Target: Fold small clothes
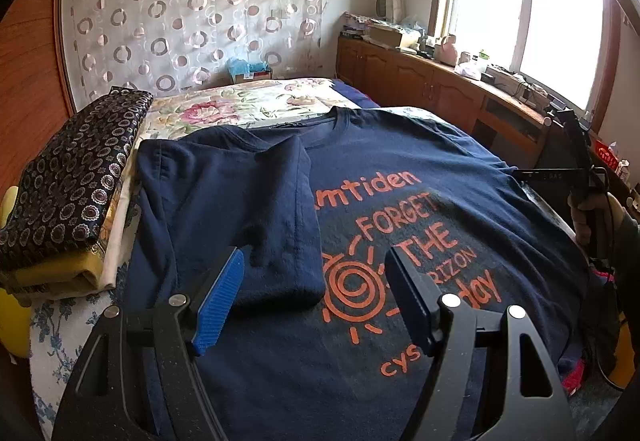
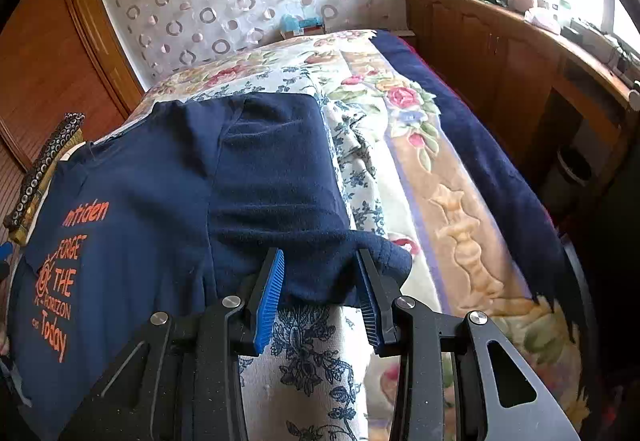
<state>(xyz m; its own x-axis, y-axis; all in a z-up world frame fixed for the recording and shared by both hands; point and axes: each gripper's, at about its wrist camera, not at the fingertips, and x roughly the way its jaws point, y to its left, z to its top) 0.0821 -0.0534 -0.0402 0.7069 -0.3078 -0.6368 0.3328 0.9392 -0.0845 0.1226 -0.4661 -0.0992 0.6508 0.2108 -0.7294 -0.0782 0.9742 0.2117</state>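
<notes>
Daylight floods in from the window [image 1: 524,17] at two o'clock, blown out to white glare. Fisheye bending curves every edge, dark vignette fills the corners, and the bed's [image 2: 460,201] right side blurs slightly.

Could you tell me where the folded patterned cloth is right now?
In the left wrist view, the patterned cloth tops a stack at the bed's left edge, beside the navy T-shirt.

Daylight floods the window [image 1: 520,13] to my right. A circle-patterned curtain [image 1: 192,13] hangs before me, past the floral bed [image 2: 400,113]; cluttered wooden cabinets [image 1: 420,81] line the wall.
</notes>
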